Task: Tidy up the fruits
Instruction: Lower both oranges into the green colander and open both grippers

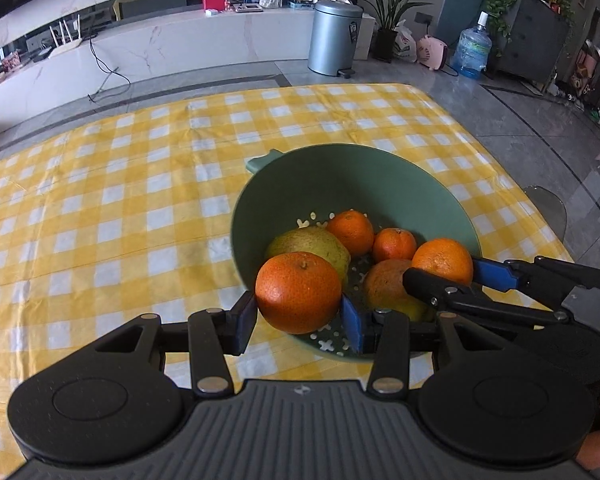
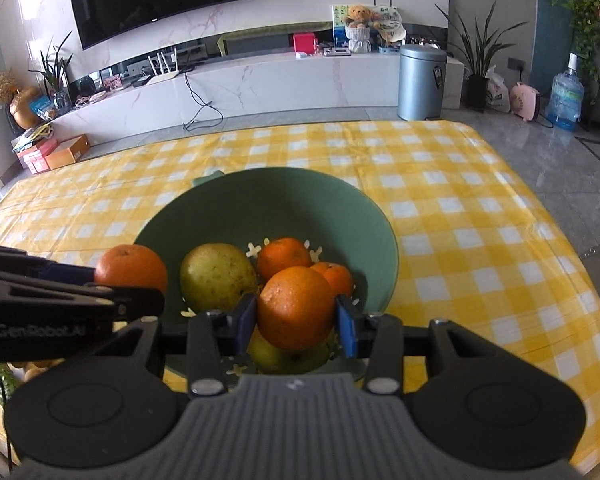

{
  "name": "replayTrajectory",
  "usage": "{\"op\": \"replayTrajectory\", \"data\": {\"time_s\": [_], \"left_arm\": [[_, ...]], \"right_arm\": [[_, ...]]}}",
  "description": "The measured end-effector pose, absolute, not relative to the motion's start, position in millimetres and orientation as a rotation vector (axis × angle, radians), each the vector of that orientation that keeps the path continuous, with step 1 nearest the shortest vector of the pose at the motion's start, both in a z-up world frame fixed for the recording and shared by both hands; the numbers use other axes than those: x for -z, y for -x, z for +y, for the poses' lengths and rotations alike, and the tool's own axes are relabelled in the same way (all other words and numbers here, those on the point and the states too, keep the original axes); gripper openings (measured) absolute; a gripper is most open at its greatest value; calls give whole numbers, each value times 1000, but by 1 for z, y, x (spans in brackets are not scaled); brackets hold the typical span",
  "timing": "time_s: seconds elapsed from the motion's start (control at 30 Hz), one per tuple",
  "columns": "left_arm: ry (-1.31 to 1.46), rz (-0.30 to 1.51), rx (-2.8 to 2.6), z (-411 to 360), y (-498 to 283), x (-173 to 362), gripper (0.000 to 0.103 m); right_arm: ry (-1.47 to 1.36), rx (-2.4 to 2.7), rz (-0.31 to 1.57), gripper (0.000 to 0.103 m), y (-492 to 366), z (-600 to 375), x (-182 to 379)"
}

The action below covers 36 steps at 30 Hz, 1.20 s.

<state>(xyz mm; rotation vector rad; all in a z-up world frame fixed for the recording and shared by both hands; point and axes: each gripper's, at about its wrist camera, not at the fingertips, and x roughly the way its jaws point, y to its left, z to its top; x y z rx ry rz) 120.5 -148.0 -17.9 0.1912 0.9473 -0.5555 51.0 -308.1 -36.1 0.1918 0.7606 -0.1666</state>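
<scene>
**Two oranges going into the green colander**

Left tool [image 1: 299, 314] grips one orange [image 1: 298, 292] at the colander [image 1: 340, 176] near rim; right tool [image 2: 296, 320] clamps another orange [image 2: 296, 308] over the pear [image 2: 218, 276]; best lower both gently into gaps, then release, so nothing rolls onto the counter [image 2: 460, 208].

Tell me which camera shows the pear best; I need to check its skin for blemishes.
The right wrist view: the pear lies almost fully exposed in the green colander, its speckled skin facing the camera. In the left wrist view, the orange held by the left gripper hides most of the pear.
</scene>
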Motion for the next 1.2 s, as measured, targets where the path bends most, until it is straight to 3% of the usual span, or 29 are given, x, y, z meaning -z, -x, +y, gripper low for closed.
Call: {"op": "replayTrajectory", "data": {"time_s": [0.57,0.87,0.93,1.0,1.2], "left_arm": [[-202,935,517,-147,-135,23,50],[-208,902,513,-147,-129,16,63],[-210,894,508,-147,-128,13,63],[-210,884,506,-146,-126,10,65],[-209,857,502,-144,-121,-1,69]], "right_arm": [[-211,175,754,41,-57,-312,39],[-216,184,748,42,-55,-313,39],[-220,185,737,45,-54,-313,38],[-221,195,730,55,-52,-314,37],[-228,200,706,59,-49,-315,34]]}}
